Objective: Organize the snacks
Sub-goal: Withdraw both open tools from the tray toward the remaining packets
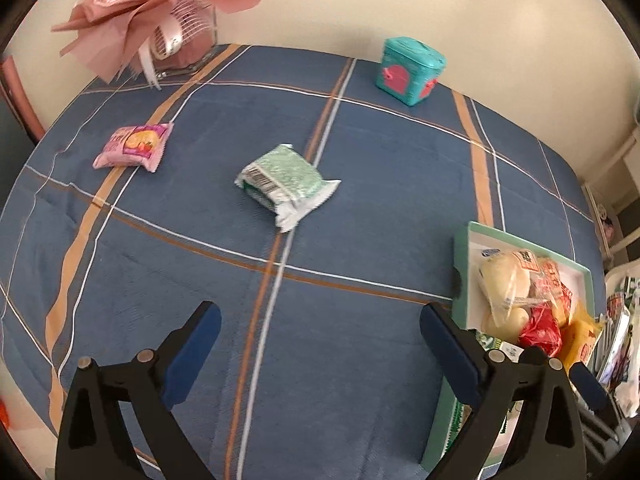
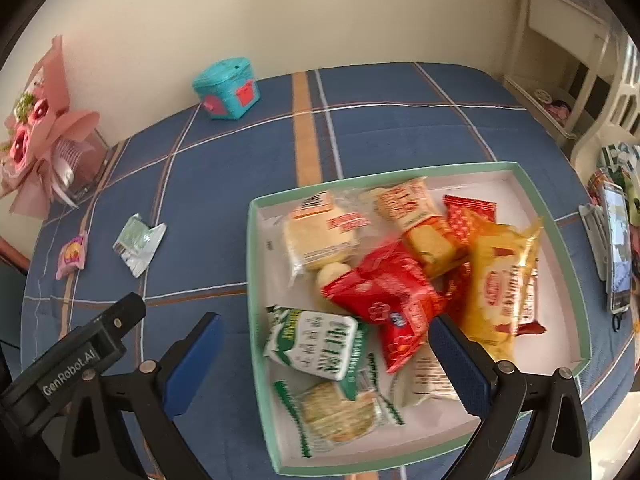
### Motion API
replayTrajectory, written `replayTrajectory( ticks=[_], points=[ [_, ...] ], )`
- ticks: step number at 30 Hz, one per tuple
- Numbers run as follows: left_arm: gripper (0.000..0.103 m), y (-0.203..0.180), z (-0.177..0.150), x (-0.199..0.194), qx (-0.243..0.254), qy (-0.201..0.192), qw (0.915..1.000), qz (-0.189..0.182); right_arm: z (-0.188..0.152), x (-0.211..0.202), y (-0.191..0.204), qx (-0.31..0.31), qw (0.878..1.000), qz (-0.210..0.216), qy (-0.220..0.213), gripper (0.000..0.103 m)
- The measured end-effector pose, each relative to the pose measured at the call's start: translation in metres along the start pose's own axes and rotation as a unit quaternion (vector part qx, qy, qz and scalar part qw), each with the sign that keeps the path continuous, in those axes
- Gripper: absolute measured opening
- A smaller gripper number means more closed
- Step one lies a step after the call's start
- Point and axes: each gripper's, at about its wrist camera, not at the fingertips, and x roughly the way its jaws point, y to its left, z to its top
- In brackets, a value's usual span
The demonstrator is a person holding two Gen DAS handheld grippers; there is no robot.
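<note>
Both claws gape wide with nothing between the pads: your left gripper (image 1: 320,344) hangs over bare blue cloth (image 1: 360,200), your right gripper (image 2: 326,356) over the green-rimmed box (image 2: 560,236) heaped with snacks. Green packet (image 1: 286,182) and pink packet (image 1: 134,146) lie out on the cloth, well apart.

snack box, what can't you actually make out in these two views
- Left wrist view: the snack box is cut off by the right edge and partly hidden by the left hand-held gripper.
- Right wrist view: the packets lowest in the box lie under other packets; motion blur smears their print.
- Right wrist view: the pink packet is too small to read.
</note>
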Motion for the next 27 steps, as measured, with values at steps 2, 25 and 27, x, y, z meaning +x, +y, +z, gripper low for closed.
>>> replayTrajectory(
  ticks=[2,25,27],
  points=[
    [0.100,0.006,0.001,0.001,-0.002,0.001,1.0000,0.005,-0.001,0.002,0.008,-0.007,1.000,0.001,0.003,0.103],
    [0.100,0.121,0.021,-0.007,-0.085,-0.007,0.9957,0.037,-0.012,0.017,0.094,-0.054,0.998,0.024,0.012,0.103],
    [0.100,0.131,0.022,-0.006,-0.091,-0.006,0.9951,0.039,-0.013,0.019,0.102,-0.059,0.998,0.026,0.013,0.103]
  ],
)
